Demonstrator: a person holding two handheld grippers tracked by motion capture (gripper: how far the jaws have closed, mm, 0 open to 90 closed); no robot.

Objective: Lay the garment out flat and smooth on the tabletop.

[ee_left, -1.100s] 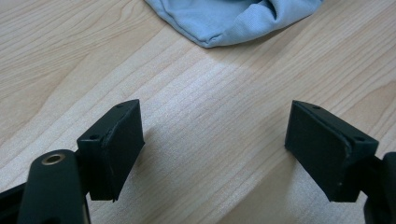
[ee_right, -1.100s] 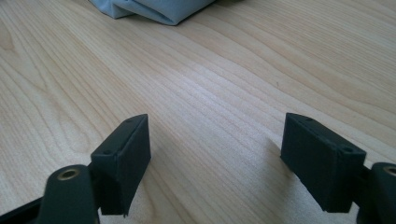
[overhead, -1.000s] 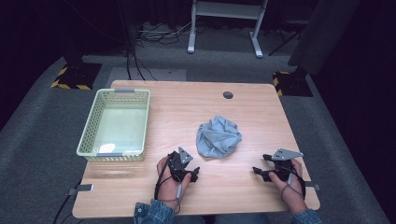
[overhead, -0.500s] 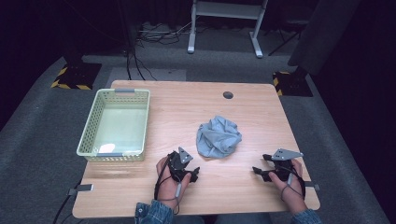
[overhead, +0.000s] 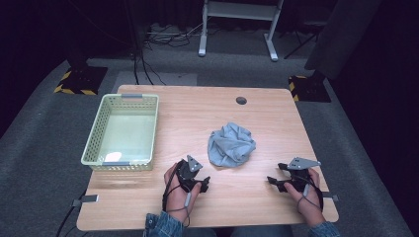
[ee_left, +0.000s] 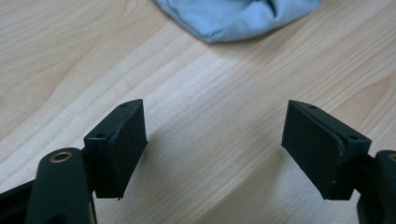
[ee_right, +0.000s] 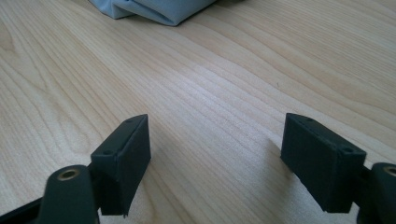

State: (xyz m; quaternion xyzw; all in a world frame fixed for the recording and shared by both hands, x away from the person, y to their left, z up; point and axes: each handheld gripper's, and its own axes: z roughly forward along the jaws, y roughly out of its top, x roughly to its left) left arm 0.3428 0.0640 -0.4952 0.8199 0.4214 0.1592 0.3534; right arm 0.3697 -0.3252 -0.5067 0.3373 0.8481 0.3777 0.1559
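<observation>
1. At the left of the table (overhead: 148, 207) I see a pale green basket (overhead: 93, 143), a lattice-walled tray that looks to hold nothing but a small pale patch on its floor. It stands well apart from the cloth.

2. Near the front edge, left of centre, my left gripper (overhead: 196, 181) rests low over the wood. In the left gripper view (ee_left: 212, 144) its jaws stand wide apart with bare table between them; they hold nothing.

3. At mid-table lies the crumpled grey-blue cloth (overhead: 230, 144), bunched into a rounded heap just beyond the left gripper and up-left of the right one. Both gripper views catch its near edge (ee_left: 233, 18) (ee_right: 154, 9).
   - Handling, in my judgement: light, soft and limp, not fragile. It will sag and unfold when lifted, and a pinch may catch only one layer.
   - Hold: I would pinch a raised fold or the near hem, where the fabric lies doubled.
   - Orientation: the heap is roughly round, with no clear long axis and no direction I can tell. Corners are hidden in the folds.

4. At the front right, my right gripper (overhead: 276, 181) points left toward the table's middle. In the right gripper view (ee_right: 215, 154) its jaws are likewise spread wide and hold nothing.
</observation>
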